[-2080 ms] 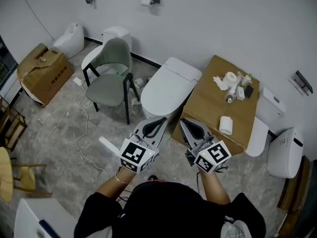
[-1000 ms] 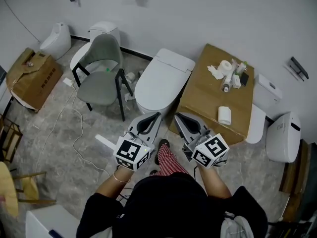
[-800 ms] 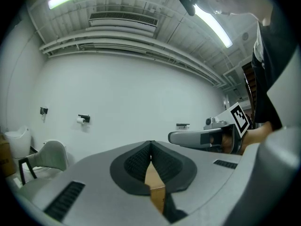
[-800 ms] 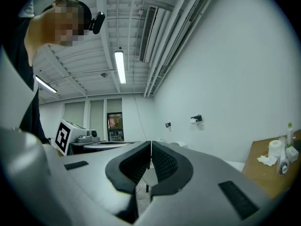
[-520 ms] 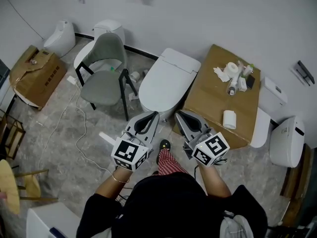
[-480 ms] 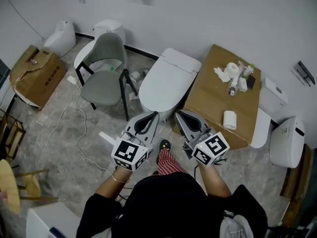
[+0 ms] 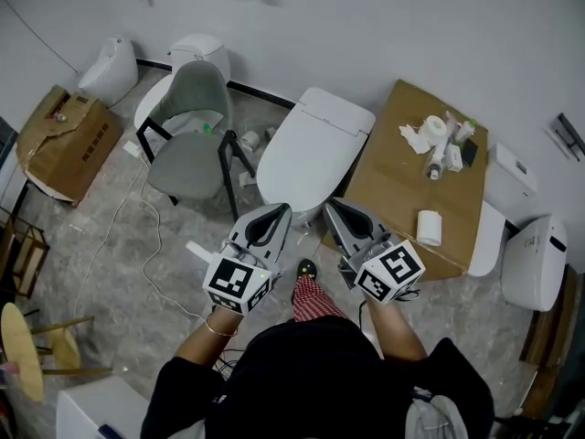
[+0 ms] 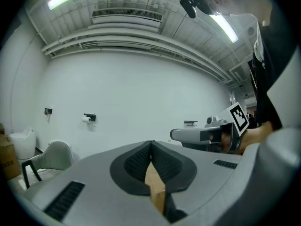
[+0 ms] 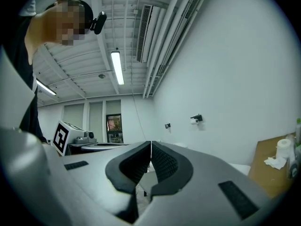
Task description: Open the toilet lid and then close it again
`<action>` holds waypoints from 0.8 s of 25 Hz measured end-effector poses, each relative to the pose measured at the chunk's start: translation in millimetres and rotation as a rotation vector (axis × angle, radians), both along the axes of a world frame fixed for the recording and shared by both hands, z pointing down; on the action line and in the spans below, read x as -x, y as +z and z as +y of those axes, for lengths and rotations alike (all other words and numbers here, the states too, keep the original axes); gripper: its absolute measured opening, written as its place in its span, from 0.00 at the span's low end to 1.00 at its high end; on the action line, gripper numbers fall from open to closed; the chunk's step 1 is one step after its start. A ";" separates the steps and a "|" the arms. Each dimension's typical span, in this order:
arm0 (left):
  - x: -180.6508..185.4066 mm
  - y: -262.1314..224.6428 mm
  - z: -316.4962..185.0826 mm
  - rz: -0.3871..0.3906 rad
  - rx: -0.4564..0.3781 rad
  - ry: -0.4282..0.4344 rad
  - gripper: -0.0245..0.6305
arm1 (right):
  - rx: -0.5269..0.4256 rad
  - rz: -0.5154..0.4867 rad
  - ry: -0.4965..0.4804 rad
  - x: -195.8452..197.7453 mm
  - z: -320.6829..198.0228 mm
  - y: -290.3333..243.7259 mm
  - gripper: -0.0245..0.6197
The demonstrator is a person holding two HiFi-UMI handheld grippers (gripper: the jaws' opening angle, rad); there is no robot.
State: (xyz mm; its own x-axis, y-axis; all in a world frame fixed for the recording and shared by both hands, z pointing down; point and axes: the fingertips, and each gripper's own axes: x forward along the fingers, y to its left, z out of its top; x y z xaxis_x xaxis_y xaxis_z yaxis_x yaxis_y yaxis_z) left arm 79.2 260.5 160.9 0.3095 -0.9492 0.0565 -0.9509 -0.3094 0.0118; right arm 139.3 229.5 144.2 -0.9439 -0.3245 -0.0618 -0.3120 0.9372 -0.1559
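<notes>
Toilet lid [image 7: 311,149] down and shut

It lies flat on the white toilet against the wall, between a cardboard box [image 7: 393,199] and a grey chair [image 7: 194,135]. The left hand-held gripper [image 7: 277,213] and right hand-held gripper [image 7: 333,207] hang side by side near the bowl's front, each with jaws pressed together on nothing. A paper roll [image 7: 428,228] stands on the box

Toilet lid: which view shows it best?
Head view: lid shows whole from above, closed, just ahead of the left gripper and right gripper. Both gripper views look past shut jaws at wall and ceiling; lid can't be made out there.
</notes>
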 end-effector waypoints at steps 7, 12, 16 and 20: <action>2.5 -2.5 -39.4 -0.013 0.003 0.030 0.04 | -0.003 -0.007 0.027 2.1 -39.3 -2.5 0.07; 4.6 -5.6 -70.5 -0.014 0.007 0.055 0.04 | -0.007 -0.009 0.061 1.0 -73.9 -5.5 0.07; 7.8 -5.6 -93.8 -0.011 0.013 0.068 0.04 | -0.007 -0.007 0.058 6.6 -93.2 -5.7 0.07; 9.0 -7.4 -117.5 -0.015 0.014 0.072 0.04 | 0.001 -0.010 0.056 10.1 -118.2 -5.3 0.07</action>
